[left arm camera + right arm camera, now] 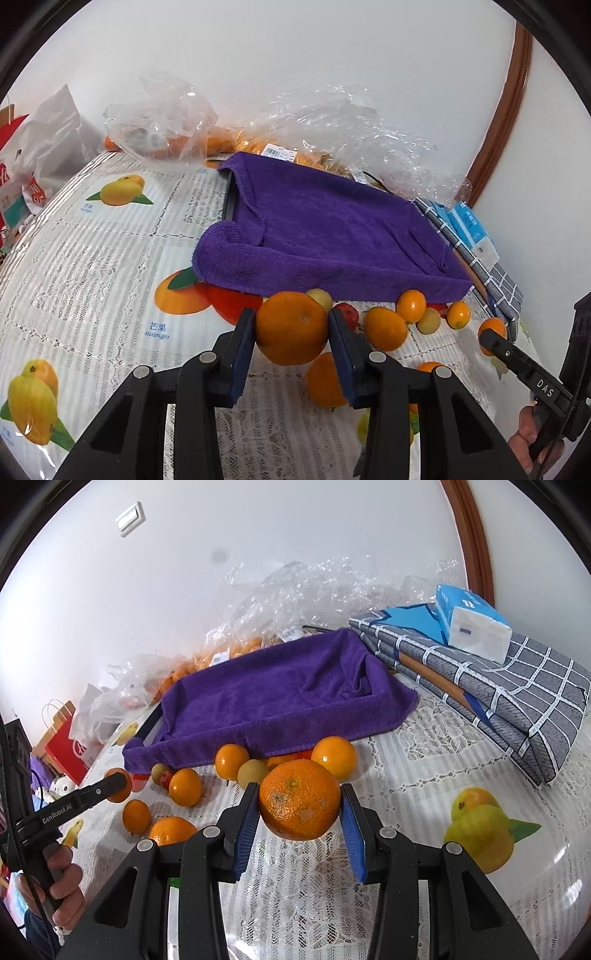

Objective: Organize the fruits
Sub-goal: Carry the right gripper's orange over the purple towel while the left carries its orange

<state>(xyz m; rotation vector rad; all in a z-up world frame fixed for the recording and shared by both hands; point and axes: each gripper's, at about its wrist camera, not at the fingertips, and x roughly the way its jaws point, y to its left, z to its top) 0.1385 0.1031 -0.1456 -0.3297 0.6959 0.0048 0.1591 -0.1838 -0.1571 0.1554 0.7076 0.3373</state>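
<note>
Both grippers pointed forward and downward over the fruit-print tablecloth (92,266), toward a tray draped in a purple towel (332,236). The left gripper (291,328) was clamped on a smooth orange (291,326), its blue pads pressed against the fruit's two sides and the fruit held clear of the cloth. The right gripper (300,805) likewise gripped a rougher, blemished orange (300,804) between its pads. Loose fruit lay in a scatter just in front of the towel's near edge: small oranges (232,761), pale yellow-green round fruits (253,771) and a small red fruit (347,314). Only the left wrist view showed the right gripper from the side, at the right edge, with a hand (532,439) wrapped around its handle, and white and red bags (51,147) at the table's far left. Only the right wrist view showed the left gripper's black finger reaching in from the left with the fingers of a hand (64,882) on its grip, a folded grey checked cloth (517,701) with a tissue pack (472,624) on top, and a wall switch (131,518). Crumpled clear plastic bags (332,122) holding more oranges lay behind the tray in both views.
</note>
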